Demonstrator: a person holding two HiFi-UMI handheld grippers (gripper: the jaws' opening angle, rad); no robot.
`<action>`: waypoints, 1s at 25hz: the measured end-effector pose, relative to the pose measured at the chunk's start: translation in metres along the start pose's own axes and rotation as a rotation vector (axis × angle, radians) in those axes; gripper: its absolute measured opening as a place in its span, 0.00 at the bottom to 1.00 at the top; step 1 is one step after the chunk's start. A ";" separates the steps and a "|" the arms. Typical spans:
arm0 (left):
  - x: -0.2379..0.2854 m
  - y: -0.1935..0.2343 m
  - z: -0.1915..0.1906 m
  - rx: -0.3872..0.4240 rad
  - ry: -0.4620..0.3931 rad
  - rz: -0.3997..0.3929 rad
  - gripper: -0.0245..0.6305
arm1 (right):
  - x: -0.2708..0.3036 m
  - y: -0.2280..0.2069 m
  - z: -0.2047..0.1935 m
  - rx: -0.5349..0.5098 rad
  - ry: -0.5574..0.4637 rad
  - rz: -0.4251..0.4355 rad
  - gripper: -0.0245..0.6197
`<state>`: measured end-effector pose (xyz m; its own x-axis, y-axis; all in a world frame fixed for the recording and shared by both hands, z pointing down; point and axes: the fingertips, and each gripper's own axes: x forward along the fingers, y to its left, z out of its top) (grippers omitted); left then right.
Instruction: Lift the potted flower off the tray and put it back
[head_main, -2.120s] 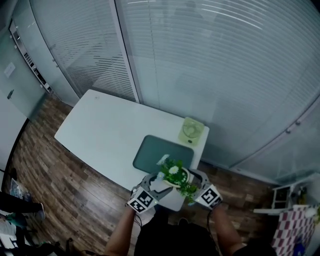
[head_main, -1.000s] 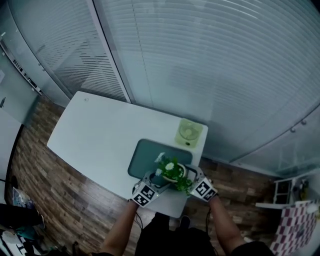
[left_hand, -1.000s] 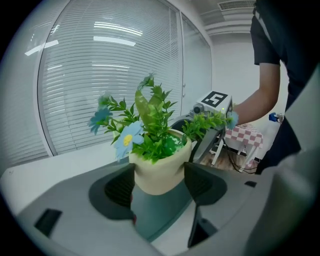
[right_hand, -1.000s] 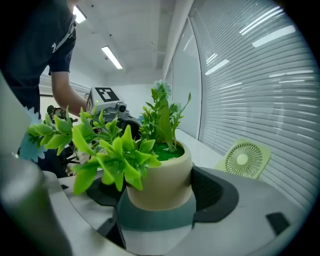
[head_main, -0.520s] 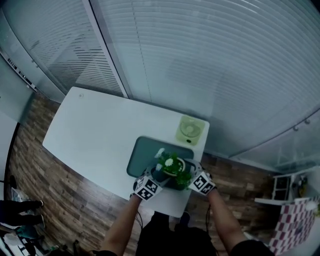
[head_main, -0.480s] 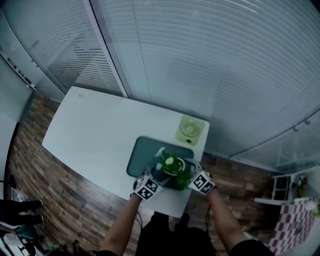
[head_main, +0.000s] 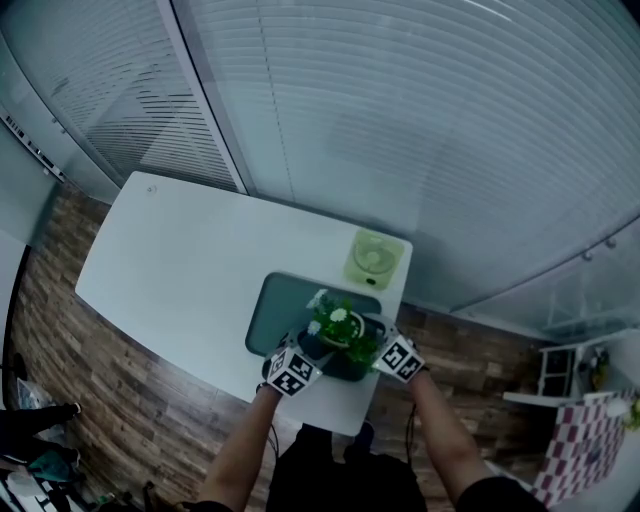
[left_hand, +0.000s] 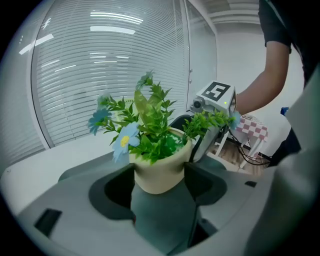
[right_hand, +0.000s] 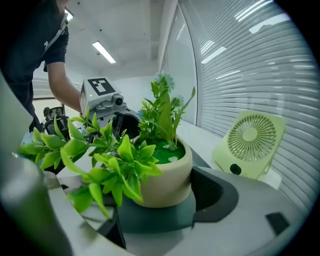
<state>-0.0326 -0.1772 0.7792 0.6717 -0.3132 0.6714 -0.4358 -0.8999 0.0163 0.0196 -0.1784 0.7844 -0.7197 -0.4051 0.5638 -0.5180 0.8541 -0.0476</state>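
The potted flower (head_main: 337, 325), a cream pot (left_hand: 160, 170) with green leaves and pale blue blooms, stands upright over the near part of the dark green tray (head_main: 278, 303). My left gripper (head_main: 311, 348) has its jaws pressed against the pot's two sides. My right gripper (head_main: 369, 340) holds the same pot (right_hand: 167, 182) from the opposite side; leaves hide one of its jaws. The tray surface (left_hand: 161, 220) shows just under the pot. I cannot tell whether the pot's base touches it.
A light green desk fan (head_main: 371, 258) stands beyond the tray at the white table's (head_main: 180, 260) right edge, and is close in the right gripper view too, the fan (right_hand: 252, 142). Glass walls with blinds stand behind the table. Wooden floor lies around it.
Both grippers carried the potted flower away from me, from the table's near edge to above the tray, and lowered it close to the tray surface.
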 end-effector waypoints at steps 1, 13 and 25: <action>0.000 0.000 -0.001 -0.004 -0.002 0.002 0.48 | 0.001 0.000 -0.001 -0.001 -0.001 0.002 0.62; 0.005 0.003 -0.001 -0.015 -0.039 0.050 0.48 | 0.005 -0.007 -0.003 -0.034 0.025 0.028 0.62; -0.038 0.015 -0.005 -0.087 -0.120 0.203 0.48 | -0.017 -0.012 0.008 0.002 -0.053 -0.015 0.62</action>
<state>-0.0679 -0.1776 0.7580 0.6288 -0.5234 0.5750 -0.6155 -0.7870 -0.0432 0.0342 -0.1840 0.7692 -0.7350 -0.4347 0.5204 -0.5299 0.8471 -0.0408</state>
